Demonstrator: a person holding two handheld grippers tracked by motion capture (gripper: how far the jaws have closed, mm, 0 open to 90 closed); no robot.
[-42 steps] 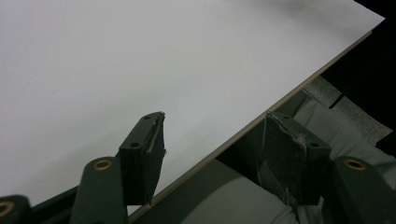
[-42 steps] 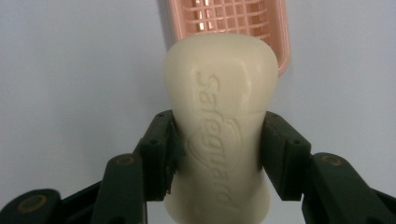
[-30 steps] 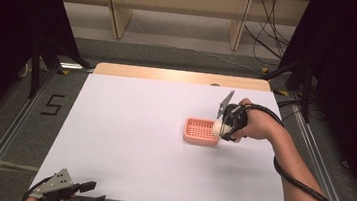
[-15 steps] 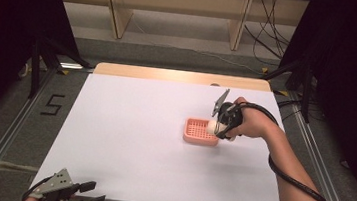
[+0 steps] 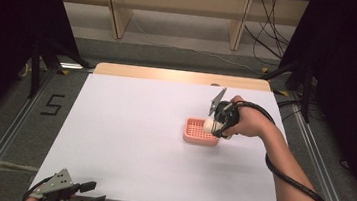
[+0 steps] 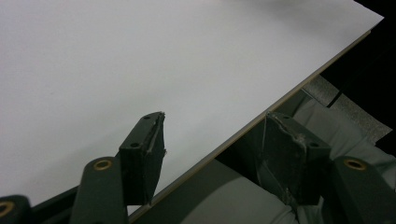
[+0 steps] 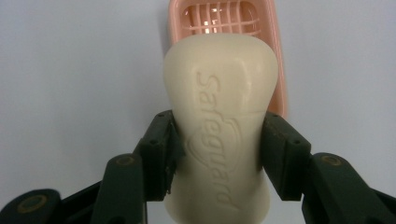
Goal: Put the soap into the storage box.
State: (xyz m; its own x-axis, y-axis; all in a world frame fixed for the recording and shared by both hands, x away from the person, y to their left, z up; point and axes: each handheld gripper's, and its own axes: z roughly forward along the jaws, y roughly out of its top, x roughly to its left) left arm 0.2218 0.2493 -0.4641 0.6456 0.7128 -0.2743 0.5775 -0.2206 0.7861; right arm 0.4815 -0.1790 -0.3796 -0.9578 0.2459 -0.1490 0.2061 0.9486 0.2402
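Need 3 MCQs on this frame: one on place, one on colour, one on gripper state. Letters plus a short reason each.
1. Where is the soap bar?
A. Between the right gripper's jaws, over the soap dish
B. Lying flat on the table beside the dish
C. At the table's near left corner

2. What colour is the soap dish?
A. Blue
B. Pink
C. Green

3. What state is the left gripper in?
A. Shut on the soap bar
B. Shut on the dish
C. Open, with nothing between its jaws

Key:
1 A: the right gripper view shows both jaws pressed on the bar's sides, with the dish's grid beyond it; the high view puts the right gripper at the dish.
2 B: the dish is pink in the high view and the right gripper view.
3 C: the left gripper view shows its jaws spread apart over the edge of the table, with nothing in the gap.
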